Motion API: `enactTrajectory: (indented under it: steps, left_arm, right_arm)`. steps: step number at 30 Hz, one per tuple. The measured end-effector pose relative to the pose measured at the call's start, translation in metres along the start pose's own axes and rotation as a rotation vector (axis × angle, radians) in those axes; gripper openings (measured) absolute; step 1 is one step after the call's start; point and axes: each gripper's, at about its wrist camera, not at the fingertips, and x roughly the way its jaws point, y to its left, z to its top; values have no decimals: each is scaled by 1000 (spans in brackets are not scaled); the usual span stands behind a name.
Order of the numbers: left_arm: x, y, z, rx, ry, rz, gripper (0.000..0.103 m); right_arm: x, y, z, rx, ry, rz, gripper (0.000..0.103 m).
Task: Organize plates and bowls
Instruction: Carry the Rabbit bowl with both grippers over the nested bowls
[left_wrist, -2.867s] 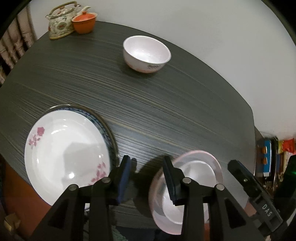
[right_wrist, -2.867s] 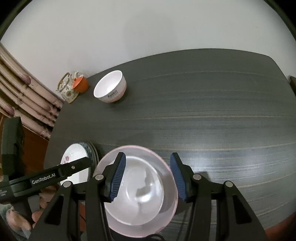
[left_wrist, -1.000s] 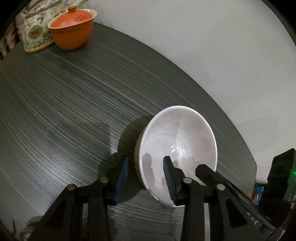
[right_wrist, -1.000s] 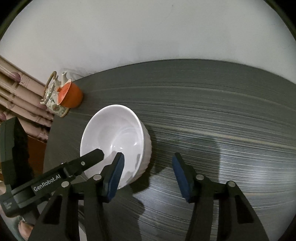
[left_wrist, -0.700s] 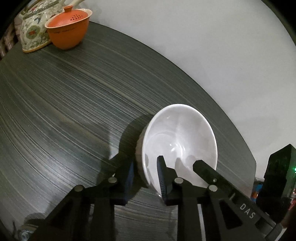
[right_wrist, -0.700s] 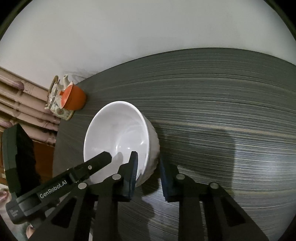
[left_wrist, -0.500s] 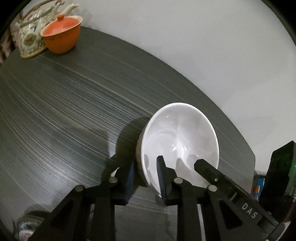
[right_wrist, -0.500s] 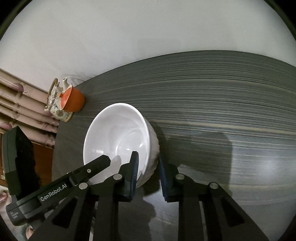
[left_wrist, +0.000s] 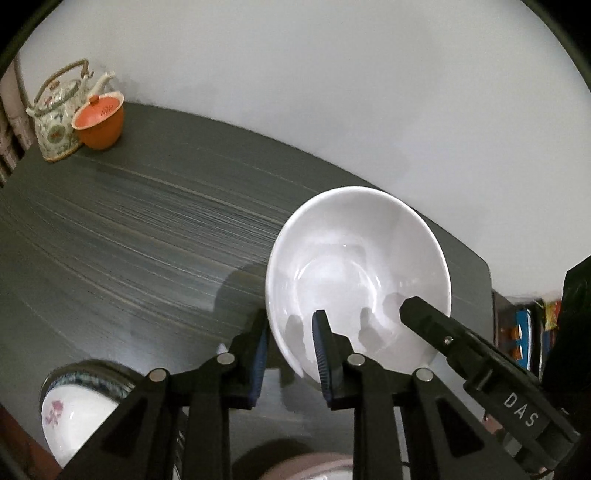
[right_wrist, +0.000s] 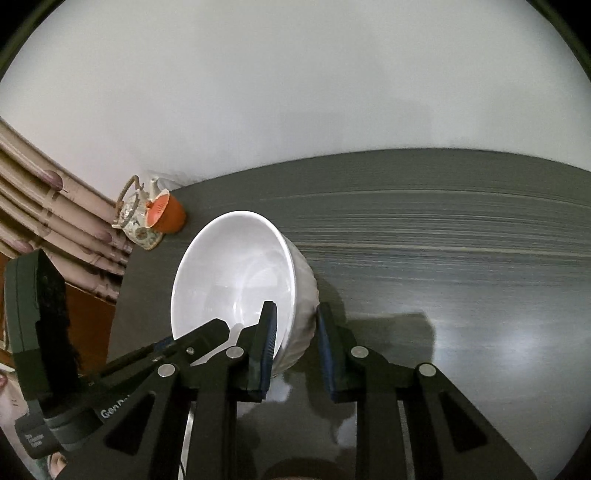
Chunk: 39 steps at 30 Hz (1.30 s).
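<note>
A white bowl (left_wrist: 354, 273) is held up above the dark table (left_wrist: 129, 240), gripped by both grippers. My left gripper (left_wrist: 290, 354) is shut on the bowl's near left rim. My right gripper (right_wrist: 295, 343) is shut on the bowl's right rim; the bowl also shows in the right wrist view (right_wrist: 236, 273). The right gripper's finger (left_wrist: 436, 325) reaches into the left wrist view. A stack of plates, topped by a white plate with pink flowers (left_wrist: 74, 417), sits at the table's near left. A pink-rimmed bowl (left_wrist: 306, 467) lies below, mostly hidden.
A patterned teapot (left_wrist: 55, 114) and an orange lidded cup (left_wrist: 98, 118) stand at the table's far left corner by the wall. Curtains (right_wrist: 44, 221) hang to the left. Coloured items (left_wrist: 524, 332) sit past the table's right end.
Both grippers closed on the white bowl's rim and lifted it off the table, drawing it back toward the near edge. The plate stack has come back into view.
</note>
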Motion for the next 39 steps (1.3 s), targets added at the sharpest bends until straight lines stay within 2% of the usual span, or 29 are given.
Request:
enactTrajectory:
  steps: [7,13,22,30,39]
  left_arm:
    - [-28,-31,-35,48,-9,-6,23]
    - [-51,-42,-65,97,-1,3,23]
    - [-76,-49,-122,112,22,-26,23]
    - [-76,-37,-153,99,53,-20,23]
    - [-71,-28,-169,93,72,-15,23]
  right_arm:
    - [-51,5,-31,-6,-47,-16,21]
    - [-81,1,-67,30,-58,-4,21]
    - [-113,5,-122,66,-68,-5,21]
    - [-117,7,-161,94,-37,-9,21]
    - [-108,-3,-191,127,15,4,22]
